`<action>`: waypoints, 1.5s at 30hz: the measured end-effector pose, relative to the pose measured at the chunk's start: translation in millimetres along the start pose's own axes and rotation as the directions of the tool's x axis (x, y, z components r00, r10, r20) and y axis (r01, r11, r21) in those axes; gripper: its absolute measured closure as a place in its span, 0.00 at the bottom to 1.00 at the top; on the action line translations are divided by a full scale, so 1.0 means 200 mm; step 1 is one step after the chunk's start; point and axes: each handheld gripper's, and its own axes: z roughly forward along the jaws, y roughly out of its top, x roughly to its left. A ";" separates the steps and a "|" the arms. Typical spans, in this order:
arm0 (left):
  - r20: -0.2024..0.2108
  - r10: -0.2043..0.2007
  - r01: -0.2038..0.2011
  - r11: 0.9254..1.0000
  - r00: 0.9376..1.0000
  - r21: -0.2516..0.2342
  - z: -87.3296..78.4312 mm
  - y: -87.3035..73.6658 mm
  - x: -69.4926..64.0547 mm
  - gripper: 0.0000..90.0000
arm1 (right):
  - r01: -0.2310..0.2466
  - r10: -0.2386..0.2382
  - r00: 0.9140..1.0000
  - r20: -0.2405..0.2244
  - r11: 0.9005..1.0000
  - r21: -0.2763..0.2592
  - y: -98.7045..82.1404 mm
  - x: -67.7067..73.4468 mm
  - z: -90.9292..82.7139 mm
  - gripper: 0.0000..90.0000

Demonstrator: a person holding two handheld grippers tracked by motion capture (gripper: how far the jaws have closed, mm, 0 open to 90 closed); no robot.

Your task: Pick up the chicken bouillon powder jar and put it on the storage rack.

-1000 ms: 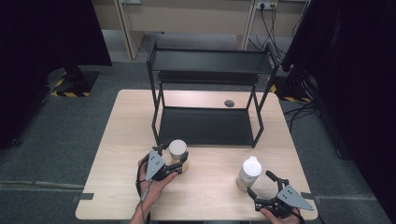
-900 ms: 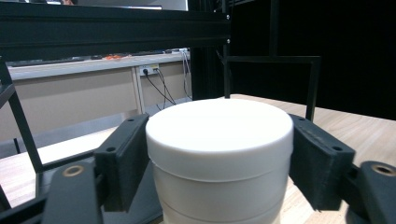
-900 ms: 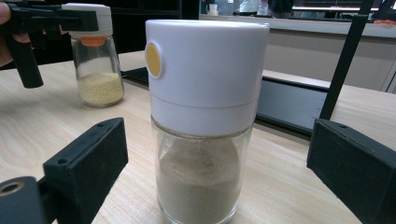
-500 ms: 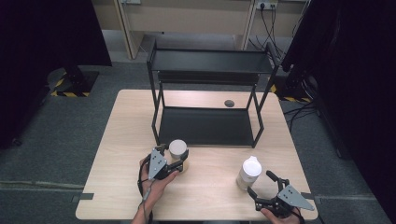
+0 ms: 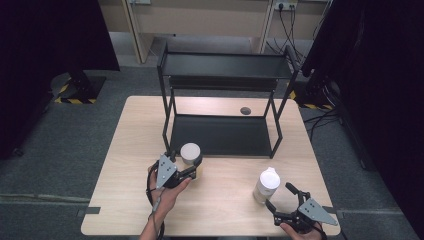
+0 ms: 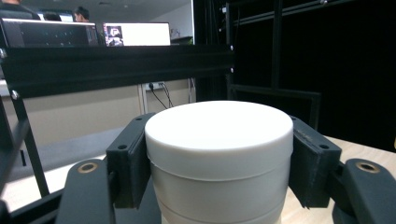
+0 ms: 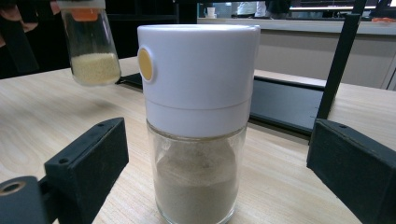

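Two jars, left gripper (image 5: 196, 167) clamping white-lidded jar (image 5: 190, 152), right gripper (image 5: 281, 203) spread beside shaker (image 5: 266, 185)

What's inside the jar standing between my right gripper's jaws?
The jar holds beige powder, filling roughly its lower glass half. The white cap covers the top, so nothing inside there can be seen.

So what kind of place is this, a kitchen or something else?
Probably a lab or office test space, not a kitchen: a bare wooden table on grey carpet, a black metal rack set up on it, wall sockets with trailing cables, and lit computer monitors behind.
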 end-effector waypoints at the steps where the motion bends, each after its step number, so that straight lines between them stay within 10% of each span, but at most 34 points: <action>1: -0.001 0.004 -0.004 1.000 1.000 -0.004 0.00 0.01 0.00 0.36 | 0.001 -0.001 1.000 0.000 1.000 -0.001 0.00 0.00 0.00 0.06; 45: -0.054 0.031 -0.035 0.997 0.998 -0.075 0.13 0.38 0.05 0.37 | -0.009 0.009 1.000 0.008 1.000 -0.006 -0.01 0.00 0.00 0.06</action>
